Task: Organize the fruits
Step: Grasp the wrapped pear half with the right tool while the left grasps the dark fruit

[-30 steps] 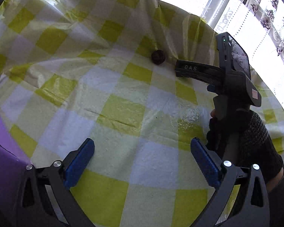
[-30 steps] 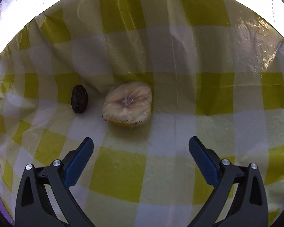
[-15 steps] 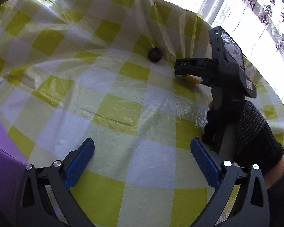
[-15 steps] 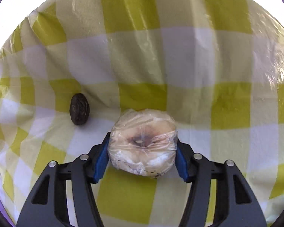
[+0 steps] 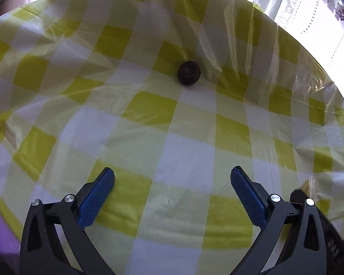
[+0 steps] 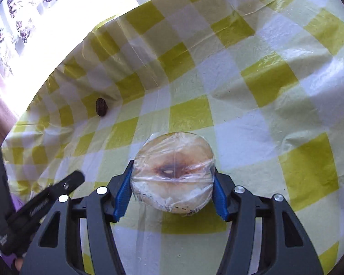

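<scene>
Legible text: scarce. Left gripper (image 6: pixel 79 178), as seen at the lower left of the right wrist view: pale lettering on the black finger and a second small mark on its body lower down, both too blurred and slanted to read. Right gripper's black body (image 5: pixel 332 247), at the lower right edge of the left wrist view: faint embossed characters, only partly in frame, not readable with certainty. No other labels, brands or numbers legible

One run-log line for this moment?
right gripper: shut on wrapped fruit half | left gripper: open | dark fruit: on tablecloth
</scene>
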Motion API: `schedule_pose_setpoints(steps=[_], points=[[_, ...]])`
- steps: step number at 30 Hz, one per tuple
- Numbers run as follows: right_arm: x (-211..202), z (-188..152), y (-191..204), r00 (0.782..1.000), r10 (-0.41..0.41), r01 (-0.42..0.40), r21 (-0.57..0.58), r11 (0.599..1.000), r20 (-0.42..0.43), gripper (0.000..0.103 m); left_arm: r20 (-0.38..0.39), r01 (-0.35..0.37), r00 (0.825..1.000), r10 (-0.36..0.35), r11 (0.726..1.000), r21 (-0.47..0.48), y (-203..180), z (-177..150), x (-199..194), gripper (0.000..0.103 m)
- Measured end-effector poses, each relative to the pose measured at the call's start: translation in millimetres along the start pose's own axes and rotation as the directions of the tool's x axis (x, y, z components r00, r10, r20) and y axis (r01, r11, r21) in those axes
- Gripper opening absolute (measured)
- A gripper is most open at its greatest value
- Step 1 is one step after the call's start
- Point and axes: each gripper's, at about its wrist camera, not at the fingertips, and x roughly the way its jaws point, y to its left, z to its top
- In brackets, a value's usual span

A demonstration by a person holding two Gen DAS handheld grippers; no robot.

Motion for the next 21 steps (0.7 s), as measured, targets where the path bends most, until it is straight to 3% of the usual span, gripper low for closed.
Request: schedule_pose_setpoints(steps=[2,5,8,11,13,14,15,21], points=[[-1,-3,1,1.000,0.004,-0.004,-0.010,1.000,-0.001,0.060,0.017,-0.022,1.000,0.022,1.000,-0.002,-8,29,22,0.096],[-2,-1,10,1.000,0.014,-0.014,-0.047,0.999,0.010,0.060,0.026,0.009,1.000,-0.010,1.000,0.027,-21,67,51,0.095],[0,0,8,1.000,0.015,-0.016,-0.044,0.999,-0.014,0.060,0.016,0.003,1.000,-0.004,0.999,0.036,-25,93,75,0.082],[-2,0,8,1.000,0.014,-0.014,-0.043,0.999,-0.010,0.060,0.016,0.002,1.000,-0.003,1.000,0.031,-22,108,87,0.078],[0,0,9,1.000,0.014,-0.014,-0.043,0.999,-0.012,0.060,0.008,-0.032,0.999,0.032,0.997,0.073,-26,111,91,0.073],[0,0,9,1.000,0.014,-0.014,-0.042,0.999,-0.012,0.060,0.014,-0.051,0.999,0.050,0.994,0.093,-27,109,89,0.057],[0,0,9,1.000,0.014,-0.015,-0.042,0.999,-0.013,0.060,0.020,-0.052,0.999,0.050,0.993,0.108,-27,106,86,0.031],[-1,-1,7,1.000,0.014,-0.014,-0.033,0.999,-0.008,0.060,0.064,0.004,0.998,-0.009,0.998,0.070,-9,58,33,0.031]])
